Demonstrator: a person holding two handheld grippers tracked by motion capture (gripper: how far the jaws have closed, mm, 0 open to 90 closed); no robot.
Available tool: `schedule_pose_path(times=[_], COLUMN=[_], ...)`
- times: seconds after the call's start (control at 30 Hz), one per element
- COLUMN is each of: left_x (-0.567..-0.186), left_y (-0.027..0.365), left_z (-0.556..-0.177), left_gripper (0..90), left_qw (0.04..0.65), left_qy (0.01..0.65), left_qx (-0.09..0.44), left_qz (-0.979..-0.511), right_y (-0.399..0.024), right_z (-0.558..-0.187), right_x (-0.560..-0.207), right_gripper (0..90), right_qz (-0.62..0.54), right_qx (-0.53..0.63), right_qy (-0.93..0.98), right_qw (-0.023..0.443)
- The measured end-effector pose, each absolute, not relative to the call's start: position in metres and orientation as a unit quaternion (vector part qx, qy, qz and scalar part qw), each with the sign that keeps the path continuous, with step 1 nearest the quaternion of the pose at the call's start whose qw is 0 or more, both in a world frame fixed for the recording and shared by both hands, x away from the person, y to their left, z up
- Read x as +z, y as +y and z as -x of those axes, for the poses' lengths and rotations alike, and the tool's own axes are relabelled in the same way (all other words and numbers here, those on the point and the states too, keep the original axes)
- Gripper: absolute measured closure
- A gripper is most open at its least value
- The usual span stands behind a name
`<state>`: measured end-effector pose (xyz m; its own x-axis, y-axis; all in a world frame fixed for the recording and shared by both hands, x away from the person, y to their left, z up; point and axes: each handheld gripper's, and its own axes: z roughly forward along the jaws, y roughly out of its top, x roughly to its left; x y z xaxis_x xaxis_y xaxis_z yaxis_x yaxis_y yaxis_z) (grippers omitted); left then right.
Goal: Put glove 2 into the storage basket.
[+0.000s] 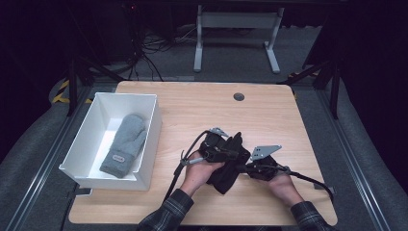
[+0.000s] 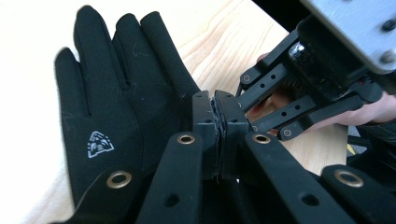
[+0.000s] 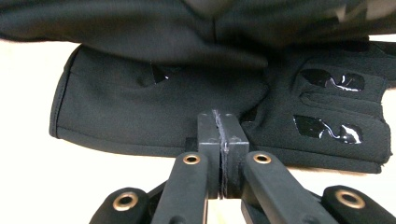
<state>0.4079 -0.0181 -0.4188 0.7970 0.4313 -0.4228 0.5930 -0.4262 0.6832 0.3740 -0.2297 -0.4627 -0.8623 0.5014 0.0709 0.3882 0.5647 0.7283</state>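
Jaws pressed together on both grippers. In the left gripper view the left gripper has its pads meeting with a thin fold of the black glove pinched at their tips; the glove's fingers fan away toward 11 o'clock, a small white logo on the back. In the right gripper view the right gripper is likewise clamped flat, biting the near edge of the same glove at its cuff end, glossy grip patches out at 3 o'clock.

Outward, in the high view: left gripper and right gripper sit close together, the glove bunched dark between them, below table centre. Each hand takes a different edge, likely so the cloth stays controlled and does not sag while it is carried.

At 9 o'clock from the grippers, a white bin sits on the wooden table, a grey mitten already lying inside. Judgement: black glove probably bound for that bin too; it is well apart from it now.
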Motion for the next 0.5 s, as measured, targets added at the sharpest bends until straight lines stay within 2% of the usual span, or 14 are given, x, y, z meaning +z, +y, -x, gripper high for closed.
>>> schedule_pose_path(times=[0.33,0.5], left_x=[-0.441,-0.452], left_y=[-0.032,-0.036], left_z=[-0.407,-0.406], left_gripper=[88.4,88.1], left_qw=[0.419,0.406], left_qy=[0.304,0.302], left_qx=[-0.102,-0.103], left_qz=[-0.849,-0.856], right_y=[-0.239,-0.265], right_z=[-0.373,-0.379], right_x=[-0.459,-0.452], right_gripper=[89.2,74.7], right_qz=[-0.257,-0.302], right_qx=[0.387,0.398], right_qy=[0.881,0.86], right_qw=[0.084,0.1])
